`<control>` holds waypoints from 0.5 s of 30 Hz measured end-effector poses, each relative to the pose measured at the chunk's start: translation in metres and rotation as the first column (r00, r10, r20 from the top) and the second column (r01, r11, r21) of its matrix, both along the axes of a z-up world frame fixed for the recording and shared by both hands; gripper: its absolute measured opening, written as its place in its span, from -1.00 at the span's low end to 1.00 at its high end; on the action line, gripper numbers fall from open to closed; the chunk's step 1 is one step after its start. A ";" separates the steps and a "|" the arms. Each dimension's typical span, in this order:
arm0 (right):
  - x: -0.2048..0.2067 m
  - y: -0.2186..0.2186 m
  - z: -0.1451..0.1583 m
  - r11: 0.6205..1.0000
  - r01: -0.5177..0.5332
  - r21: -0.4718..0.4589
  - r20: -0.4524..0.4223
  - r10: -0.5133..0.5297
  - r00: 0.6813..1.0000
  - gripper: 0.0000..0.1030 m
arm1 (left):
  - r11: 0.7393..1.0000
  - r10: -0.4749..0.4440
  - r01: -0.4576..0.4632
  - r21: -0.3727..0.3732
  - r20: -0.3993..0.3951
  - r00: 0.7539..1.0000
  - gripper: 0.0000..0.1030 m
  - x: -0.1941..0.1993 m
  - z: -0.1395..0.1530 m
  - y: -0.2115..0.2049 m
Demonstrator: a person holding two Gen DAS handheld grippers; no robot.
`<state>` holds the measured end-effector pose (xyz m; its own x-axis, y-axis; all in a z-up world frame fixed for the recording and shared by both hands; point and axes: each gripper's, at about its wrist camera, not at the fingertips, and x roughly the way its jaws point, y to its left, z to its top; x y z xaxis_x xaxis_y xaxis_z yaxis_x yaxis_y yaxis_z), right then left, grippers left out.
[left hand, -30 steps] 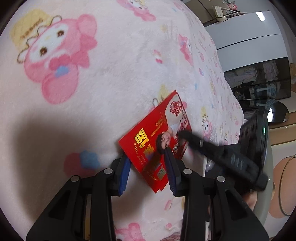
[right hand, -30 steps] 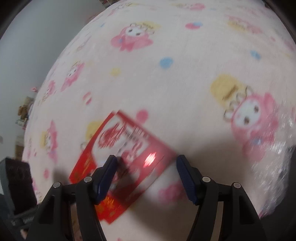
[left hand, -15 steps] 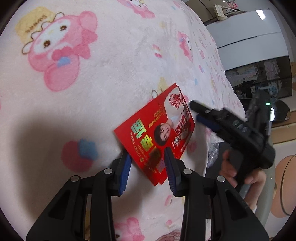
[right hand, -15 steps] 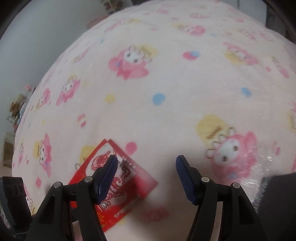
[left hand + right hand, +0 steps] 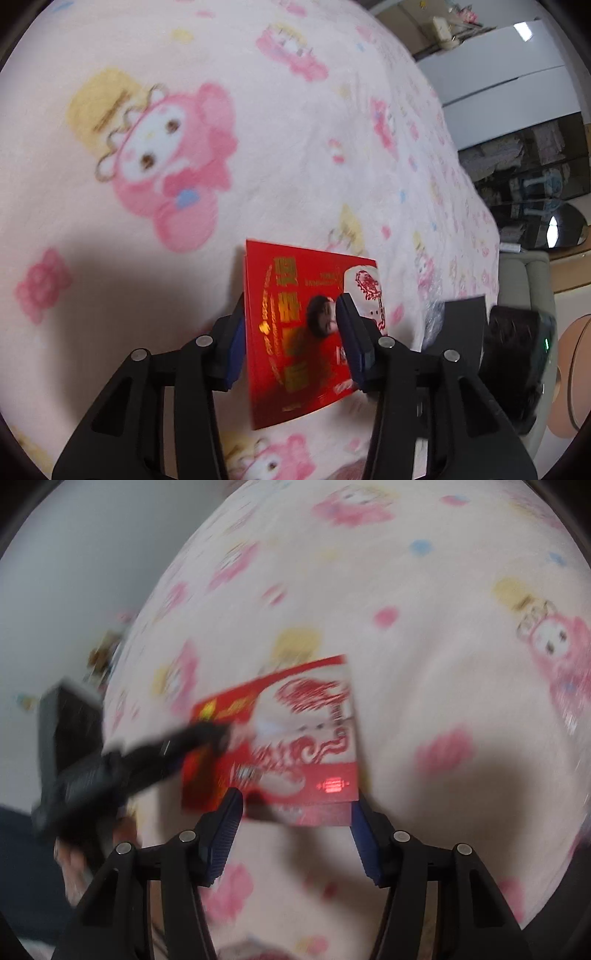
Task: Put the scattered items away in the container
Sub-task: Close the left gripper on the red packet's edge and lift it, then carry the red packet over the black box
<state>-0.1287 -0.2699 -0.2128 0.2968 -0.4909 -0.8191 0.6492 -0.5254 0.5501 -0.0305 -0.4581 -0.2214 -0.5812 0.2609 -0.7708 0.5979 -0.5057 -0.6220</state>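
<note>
A red envelope packet (image 5: 295,317) with gold lettering and a face printed on it lies on the pink cartoon blanket (image 5: 184,147). My left gripper (image 5: 291,314) is open with its blue pads straddling the packet's width. In the right wrist view the same packet (image 5: 295,738) is blurred, just ahead of my open, empty right gripper (image 5: 295,808). The left gripper shows there as a dark blurred shape (image 5: 129,760) touching the packet's left part. No container is in view.
The bed's right edge drops off near a dark object (image 5: 513,354) with a green light and crinkled plastic (image 5: 432,317). White cabinets (image 5: 498,66) and a mirror (image 5: 543,229) stand beyond. A grey wall (image 5: 74,554) lies left of the bed.
The left gripper has moved forward over the packet, which now looks turned between its pads. The right gripper has swung back towards the packet, with heavy motion blur.
</note>
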 end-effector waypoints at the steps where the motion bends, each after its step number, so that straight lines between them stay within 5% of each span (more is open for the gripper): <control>1: 0.011 0.006 0.001 1.000 -0.021 0.008 -0.006 0.021 1.000 0.07 | 1.000 -0.011 0.011 0.020 0.003 1.000 -0.13 0.003 -0.003 0.001; 6: 0.007 0.004 -0.009 0.995 0.057 0.086 -0.102 -0.048 0.994 0.07 | 1.000 0.003 -0.003 -0.003 0.027 1.000 -0.12 0.017 -0.006 0.009; 10: -0.016 -0.006 -0.002 0.988 0.155 0.000 -0.139 -0.154 0.978 0.12 | 0.999 0.008 -0.007 -0.034 0.036 0.999 -0.12 0.019 -0.006 0.006; 13: -0.026 -0.024 -0.019 0.988 0.153 0.006 -0.108 -0.151 0.983 0.13 | 1.000 -0.009 0.010 -0.020 0.063 0.998 -0.12 0.012 -0.012 0.011; 15: -0.023 -0.032 -0.031 0.991 0.131 0.025 -0.063 -0.129 0.990 -0.10 | 0.999 -0.021 0.022 -0.027 0.064 0.998 -0.13 0.010 -0.008 0.017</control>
